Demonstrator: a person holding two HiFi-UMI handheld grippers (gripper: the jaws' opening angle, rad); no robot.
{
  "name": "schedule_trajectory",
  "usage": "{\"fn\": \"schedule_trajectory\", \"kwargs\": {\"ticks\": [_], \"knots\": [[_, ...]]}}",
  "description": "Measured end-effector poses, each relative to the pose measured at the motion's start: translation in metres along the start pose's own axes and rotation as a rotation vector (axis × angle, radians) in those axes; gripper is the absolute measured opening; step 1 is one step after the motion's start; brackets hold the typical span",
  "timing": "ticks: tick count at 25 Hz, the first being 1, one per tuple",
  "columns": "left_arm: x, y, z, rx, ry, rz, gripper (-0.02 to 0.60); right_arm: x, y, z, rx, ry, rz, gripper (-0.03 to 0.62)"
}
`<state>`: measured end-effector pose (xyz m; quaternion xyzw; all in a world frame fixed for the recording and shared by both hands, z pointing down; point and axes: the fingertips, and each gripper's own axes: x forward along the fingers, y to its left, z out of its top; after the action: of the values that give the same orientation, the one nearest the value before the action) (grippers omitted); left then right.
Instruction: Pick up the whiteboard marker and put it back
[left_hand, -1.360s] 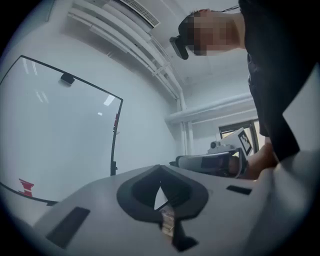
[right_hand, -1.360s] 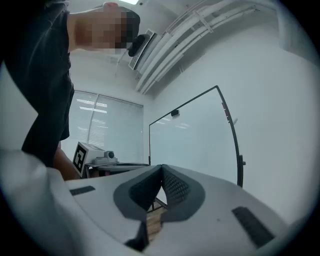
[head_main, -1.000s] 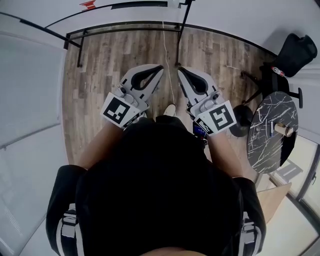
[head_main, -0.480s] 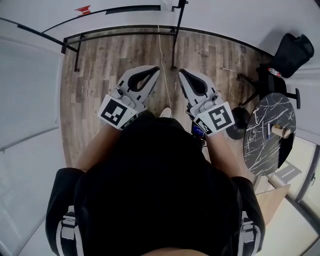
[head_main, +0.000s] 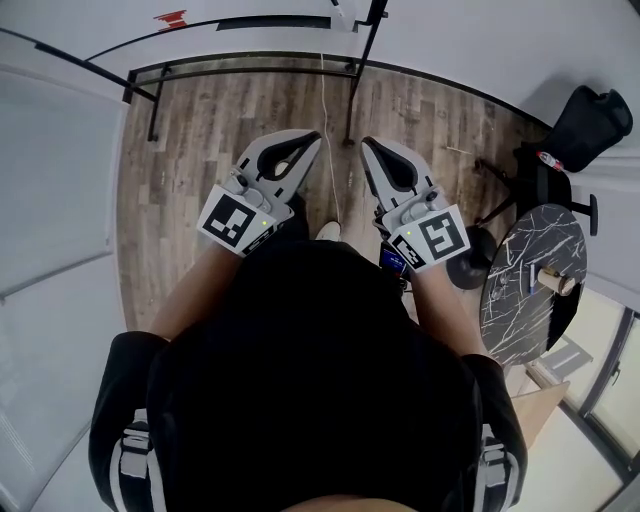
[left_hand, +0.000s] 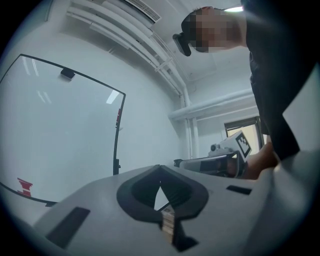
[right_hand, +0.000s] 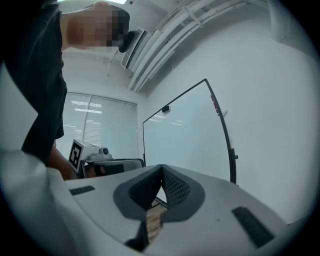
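Since a second ago the round black marbled table (head_main: 515, 330) has drifted lower in the head view, with what looks like the slim blue whiteboard marker (head_main: 529, 281) lying on it at 3 o'clock, well apart from the grey left gripper (head_main: 316, 137) and grey right gripper (head_main: 366, 144), both with jaws pressed together on nothing.

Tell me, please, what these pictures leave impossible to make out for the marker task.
- The whiteboard marker: not identifiable in any view.
- The small items on the round table: too small to name in the head view.
- The floor under the person: hidden by their body in the head view.
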<state>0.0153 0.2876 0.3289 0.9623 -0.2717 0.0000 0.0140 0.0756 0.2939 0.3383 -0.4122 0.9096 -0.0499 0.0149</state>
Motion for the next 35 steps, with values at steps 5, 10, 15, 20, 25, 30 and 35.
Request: {"fn": "schedule_trajectory", "kwargs": {"ticks": [5,10,15,20,25,30,35], "knots": [[0.018,0.038,-0.004,-0.007,-0.004,-0.016,0.003,0.034,-0.023,-0.002,-0.007,0.016,-0.017,-0.006],[0.038,0.09,-0.003,-0.01,-0.011,-0.036,0.003,0.08,-0.048,-0.004,-0.007,0.034,-0.036,-0.006],[0.053,0.151,-0.008,-0.011,0.014,-0.045,0.003,0.137,-0.07,-0.006,-0.003,0.055,-0.053,-0.006],[0.066,0.202,-0.003,-0.015,0.029,-0.05,0.003,0.182,-0.088,-0.004,-0.003,0.071,-0.076,-0.006],[0.069,0.242,-0.008,-0.028,0.01,-0.092,0.003,0.223,-0.1,-0.007,0.0,0.088,-0.096,-0.006],[0.07,0.277,-0.01,-0.036,0.012,-0.121,0.003,0.259,-0.107,-0.013,0.0,0.106,-0.125,-0.006],[0.075,0.305,-0.017,-0.041,0.02,-0.136,0.003,0.284,-0.117,-0.02,0.012,0.116,-0.163,-0.006]]}}
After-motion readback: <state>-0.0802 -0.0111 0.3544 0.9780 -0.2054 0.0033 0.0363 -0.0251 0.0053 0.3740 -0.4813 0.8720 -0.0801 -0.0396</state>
